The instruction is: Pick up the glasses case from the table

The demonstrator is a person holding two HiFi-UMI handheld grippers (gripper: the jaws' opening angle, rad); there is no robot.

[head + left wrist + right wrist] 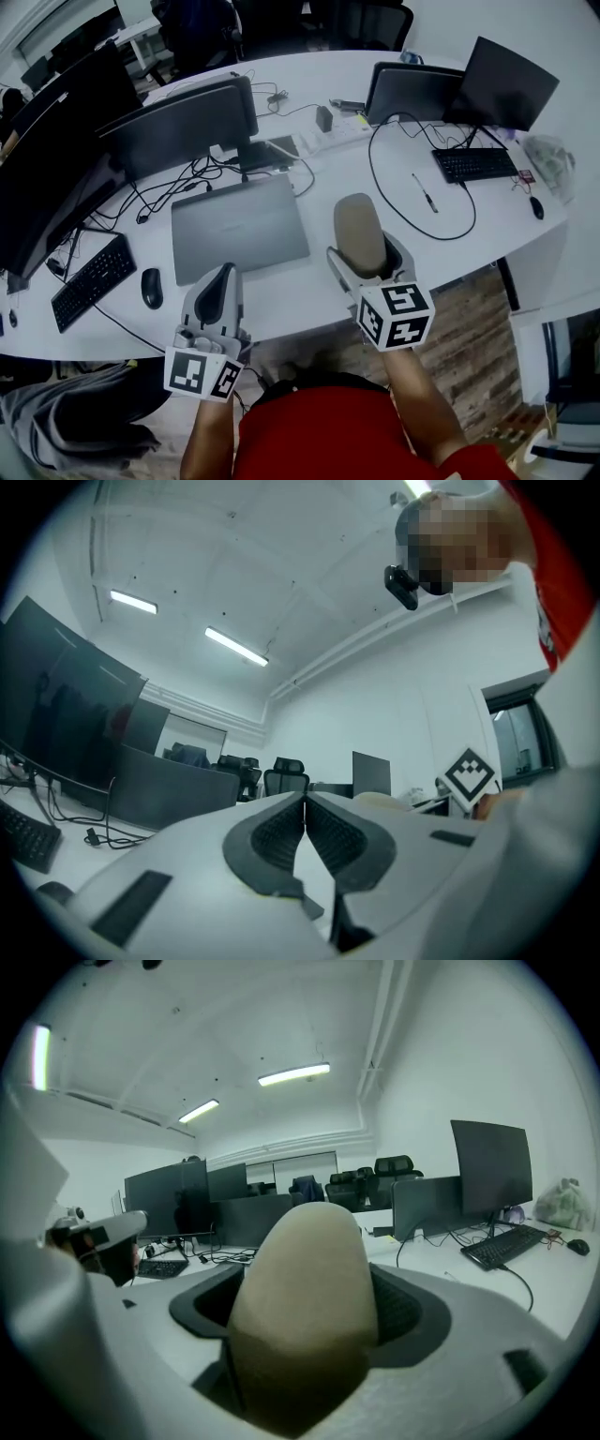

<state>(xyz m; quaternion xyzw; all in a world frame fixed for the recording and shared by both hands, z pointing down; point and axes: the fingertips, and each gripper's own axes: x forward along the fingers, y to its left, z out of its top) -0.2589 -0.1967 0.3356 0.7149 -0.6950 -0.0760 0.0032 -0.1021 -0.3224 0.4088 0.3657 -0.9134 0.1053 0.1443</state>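
The glasses case (360, 232) is a beige oval shell. My right gripper (367, 255) is shut on it and holds it lifted above the white table (441, 234), near the front edge. In the right gripper view the glasses case (302, 1307) fills the space between the dark pads (401, 1309), its rounded end sticking forward. My left gripper (221, 281) hovers at the lower left over the table's front edge with its jaws together and nothing in them. The left gripper view shows the left gripper (306, 829) with both pads meeting.
A closed grey laptop (239, 228) lies left of the case. A black mouse (152, 287) and keyboard (92, 281) sit at the left, under dark monitors (56, 155). Cables, a pen (424, 193), a second keyboard (474, 164) and monitors stand at the right.
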